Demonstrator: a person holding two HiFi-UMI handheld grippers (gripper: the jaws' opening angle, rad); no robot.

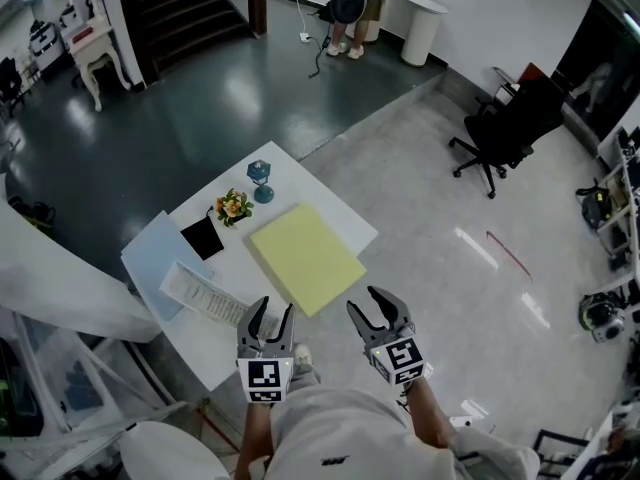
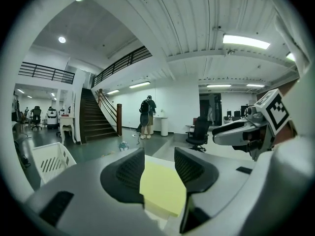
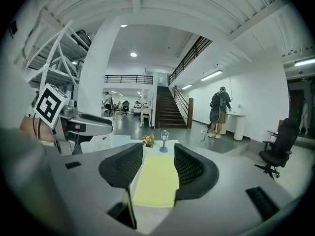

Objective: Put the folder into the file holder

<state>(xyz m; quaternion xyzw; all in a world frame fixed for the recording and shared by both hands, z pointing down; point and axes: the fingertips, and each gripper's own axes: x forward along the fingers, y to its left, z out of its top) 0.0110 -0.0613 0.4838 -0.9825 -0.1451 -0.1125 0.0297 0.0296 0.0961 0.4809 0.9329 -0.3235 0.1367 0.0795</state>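
A pale yellow folder [image 1: 305, 256] lies flat on the white table [image 1: 350, 226], its near corner at the table's front edge. The white slotted file holder [image 1: 205, 293] sits at the table's near left, left of the folder; in the left gripper view it is the file holder [image 2: 49, 161] at the far left. My left gripper [image 1: 275, 308] hovers at the front edge, open, nothing between its jaws; the folder [image 2: 162, 186] shows beyond them. My right gripper [image 1: 362, 299] is beside it, just off the folder's near corner, also open and empty, facing the folder [image 3: 156, 181].
A light blue folder [image 1: 155, 258], a black pad [image 1: 203, 237], a small flower pot [image 1: 232, 207] and a blue lantern ornament [image 1: 260, 180] share the table. A black office chair [image 1: 505, 133] stands on the floor to the right. Two people [image 1: 355, 8] stand far back by a white bin [image 1: 420, 30].
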